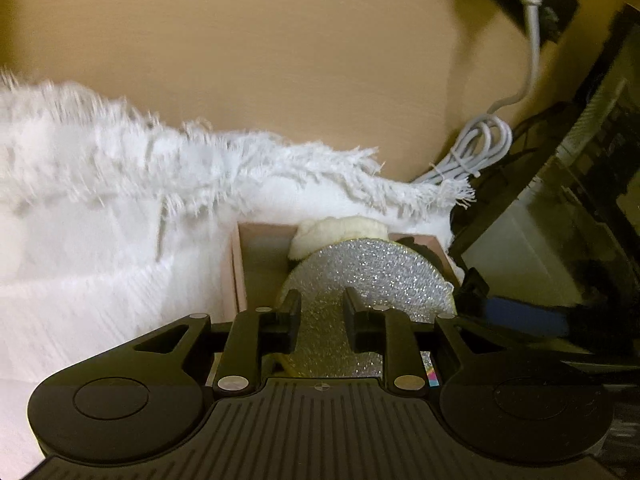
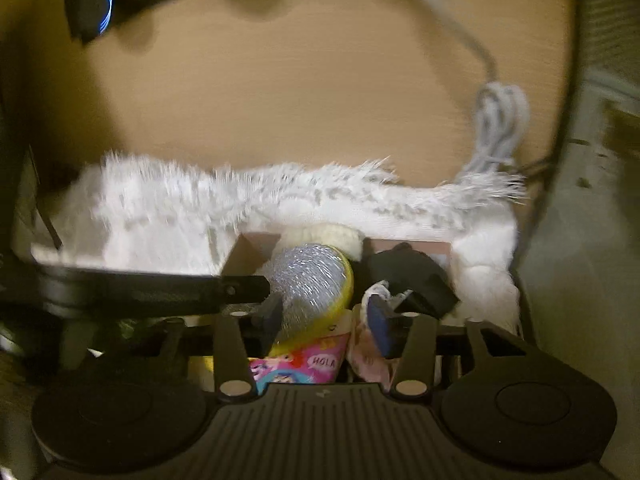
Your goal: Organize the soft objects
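Silver glitter covers the round sponge clamped in the left gripper, poised over a pink box already holding several soft things. The right gripper gapes wide, holding nothing. A white fringed cloth lies loose; sorting looks partway done.

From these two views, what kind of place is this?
Probably a desk at home: a wooden tabletop, a bundled grey cable, a white fringed cloth, and a pink box of soft items.
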Demonstrator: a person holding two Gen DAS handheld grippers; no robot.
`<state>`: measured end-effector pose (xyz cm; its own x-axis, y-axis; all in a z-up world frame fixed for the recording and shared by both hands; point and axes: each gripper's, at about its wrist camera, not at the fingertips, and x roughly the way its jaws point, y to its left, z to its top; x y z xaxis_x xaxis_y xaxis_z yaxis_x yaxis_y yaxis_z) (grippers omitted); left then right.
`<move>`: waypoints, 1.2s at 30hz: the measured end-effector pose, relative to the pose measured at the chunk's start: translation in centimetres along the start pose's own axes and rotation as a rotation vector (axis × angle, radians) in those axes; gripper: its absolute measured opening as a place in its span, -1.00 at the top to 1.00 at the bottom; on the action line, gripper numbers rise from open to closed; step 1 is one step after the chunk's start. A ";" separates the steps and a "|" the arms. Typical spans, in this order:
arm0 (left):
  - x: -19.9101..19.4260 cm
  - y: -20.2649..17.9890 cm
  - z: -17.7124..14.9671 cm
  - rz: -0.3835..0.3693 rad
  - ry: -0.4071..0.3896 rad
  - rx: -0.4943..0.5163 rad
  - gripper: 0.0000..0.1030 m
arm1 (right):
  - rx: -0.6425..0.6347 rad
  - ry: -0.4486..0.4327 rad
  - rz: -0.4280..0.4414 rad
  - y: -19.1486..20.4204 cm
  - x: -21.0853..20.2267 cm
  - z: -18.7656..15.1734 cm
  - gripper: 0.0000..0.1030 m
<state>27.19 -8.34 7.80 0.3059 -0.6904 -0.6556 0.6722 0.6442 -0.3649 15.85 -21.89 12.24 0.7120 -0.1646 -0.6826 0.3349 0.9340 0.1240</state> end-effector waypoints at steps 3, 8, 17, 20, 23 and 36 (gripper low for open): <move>-2.4 -0.8 -0.3 -0.010 -0.063 0.012 0.51 | -0.003 -0.037 -0.030 0.9 -3.2 -0.5 -0.14; -9.9 -2.1 -3.1 0.024 -0.235 0.058 0.51 | -0.113 -0.074 -0.077 2.4 -7.2 -2.6 -0.27; -15.0 -4.6 -17.9 0.408 -0.335 -0.058 0.51 | -0.236 -0.049 0.163 1.1 -8.2 -8.8 -0.33; -13.9 -5.3 -21.6 0.525 -0.265 -0.181 0.51 | -0.327 0.004 0.220 1.2 -7.3 -11.6 -0.33; -12.9 -6.6 -23.8 0.601 -0.251 -0.193 0.51 | -0.389 0.062 0.258 1.6 -6.1 -14.0 -0.33; -9.9 -10.1 -27.2 0.788 -0.264 -0.278 0.50 | -0.434 0.103 0.201 1.2 -2.3 -17.8 -1.00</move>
<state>-1.01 0.90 -0.02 0.7815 -0.0422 -0.6225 0.0212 0.9989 -0.0411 3.63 -14.76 1.11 0.6642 0.0439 -0.7462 -0.1066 0.9936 -0.0364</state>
